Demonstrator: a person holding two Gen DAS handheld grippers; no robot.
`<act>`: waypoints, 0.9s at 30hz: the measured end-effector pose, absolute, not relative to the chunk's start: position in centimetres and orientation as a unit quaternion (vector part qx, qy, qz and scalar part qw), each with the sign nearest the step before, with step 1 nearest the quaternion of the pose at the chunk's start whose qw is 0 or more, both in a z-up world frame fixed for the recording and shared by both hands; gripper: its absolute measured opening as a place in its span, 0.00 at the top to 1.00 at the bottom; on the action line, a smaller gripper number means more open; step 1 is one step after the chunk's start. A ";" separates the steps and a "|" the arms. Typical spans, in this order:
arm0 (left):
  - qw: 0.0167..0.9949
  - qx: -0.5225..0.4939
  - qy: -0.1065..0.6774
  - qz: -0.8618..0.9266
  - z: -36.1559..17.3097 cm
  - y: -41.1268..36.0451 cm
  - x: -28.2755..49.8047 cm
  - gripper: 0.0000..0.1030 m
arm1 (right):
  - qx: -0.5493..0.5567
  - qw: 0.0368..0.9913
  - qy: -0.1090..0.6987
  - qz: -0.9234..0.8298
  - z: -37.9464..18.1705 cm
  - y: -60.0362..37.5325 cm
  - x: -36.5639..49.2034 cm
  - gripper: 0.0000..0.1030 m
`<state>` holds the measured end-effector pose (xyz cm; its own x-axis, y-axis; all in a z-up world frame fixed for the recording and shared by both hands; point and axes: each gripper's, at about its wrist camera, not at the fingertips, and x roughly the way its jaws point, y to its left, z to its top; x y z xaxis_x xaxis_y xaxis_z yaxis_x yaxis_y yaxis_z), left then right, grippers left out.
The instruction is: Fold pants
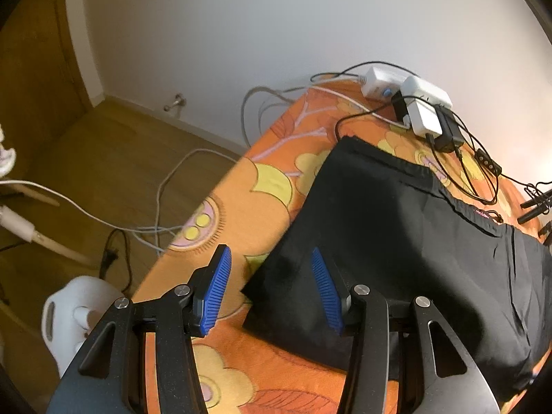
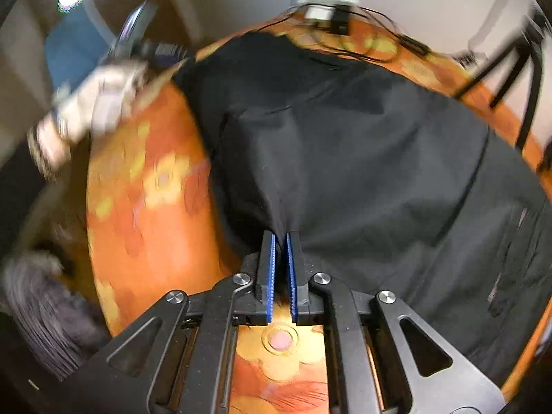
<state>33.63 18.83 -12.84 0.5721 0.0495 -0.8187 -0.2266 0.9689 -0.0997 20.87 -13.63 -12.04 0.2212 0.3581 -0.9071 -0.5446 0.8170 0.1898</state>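
Black pants (image 1: 396, 241) lie spread on the orange flowered table (image 1: 238, 200), and you have one edge pinched.

Your right gripper (image 2: 281, 269) has its blue pads squeezed nearly together on the near edge of the cloth. Your left gripper (image 1: 272, 289) hangs half open over a corner, holding nothing. Bring the left one down on that corner, close it, then lift both together so the fold stays straight, clear of the chargers (image 1: 414, 103).

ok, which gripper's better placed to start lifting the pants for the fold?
Right. The right gripper is already pinched on the near edge of the black pants. The left gripper is open, fingers straddling a corner without gripping, so it would need to close first.
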 end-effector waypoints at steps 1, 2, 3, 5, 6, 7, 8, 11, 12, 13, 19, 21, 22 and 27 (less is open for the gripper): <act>0.883 -0.096 0.454 0.074 -12.6 18.7 33.5 0.54 | -0.109 0.776 0.546 0.295 -11.7 -13.0 20.2 0.89; 0.884 -0.090 0.453 0.067 -12.4 18.3 33.3 0.54 | -0.123 0.779 0.540 0.295 -11.4 -12.7 19.9 0.87; 0.887 -0.083 0.450 0.064 -12.2 17.9 33.1 0.54 | -0.133 0.785 0.529 0.294 -11.0 -12.3 19.6 0.85; 0.889 -0.077 0.448 0.053 -11.8 17.1 32.8 0.54 | -0.140 0.798 0.506 0.295 -10.3 -11.7 19.7 0.85; 0.890 -0.079 0.446 0.050 -11.7 17.0 32.6 0.54 | -0.140 0.799 0.503 0.299 -10.2 -11.3 19.8 0.85; 0.891 -0.086 0.444 0.047 -11.6 17.0 32.5 0.54 | -0.140 0.801 0.499 0.301 -10.1 -10.7 20.0 0.85; 0.891 -0.095 0.443 0.039 -11.6 16.7 32.4 0.54 | -0.143 0.804 0.493 0.301 -10.1 -10.3 20.4 0.85; 0.890 -0.088 0.447 0.005 -11.5 14.4 32.0 0.54 | -0.157 0.814 0.478 0.291 -10.7 -9.0 22.0 0.85; 0.890 -0.076 0.449 -0.012 -11.6 13.2 31.8 0.54 | -0.158 0.814 0.478 0.291 -11.1 -8.6 22.6 0.85; 0.890 -0.060 0.451 -0.027 -11.7 11.9 31.5 0.54 | -0.160 0.814 0.480 0.286 -11.6 -8.2 23.3 0.85; 0.886 0.012 0.460 -0.061 -13.6 6.6 32.1 0.54 | -0.160 0.802 0.510 0.266 -15.0 -7.1 26.0 0.85; 0.882 0.014 0.468 -0.057 -14.5 6.0 33.3 0.54 | -0.146 0.800 0.522 0.256 -15.5 -7.5 26.7 0.85; 0.881 0.012 0.469 -0.054 -14.7 5.9 33.8 0.53 | -0.137 0.800 0.527 0.253 -15.6 -7.9 26.9 0.85; 0.883 0.023 0.467 -0.035 -14.8 5.5 35.7 0.53 | -0.107 0.794 0.541 0.258 -14.6 -10.9 25.9 0.85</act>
<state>35.71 5.49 -14.78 0.5619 -0.0409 -0.8262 0.0837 0.9965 0.0075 25.90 -10.90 -14.57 0.2827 0.2937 -0.9131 -0.5244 0.8445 0.1092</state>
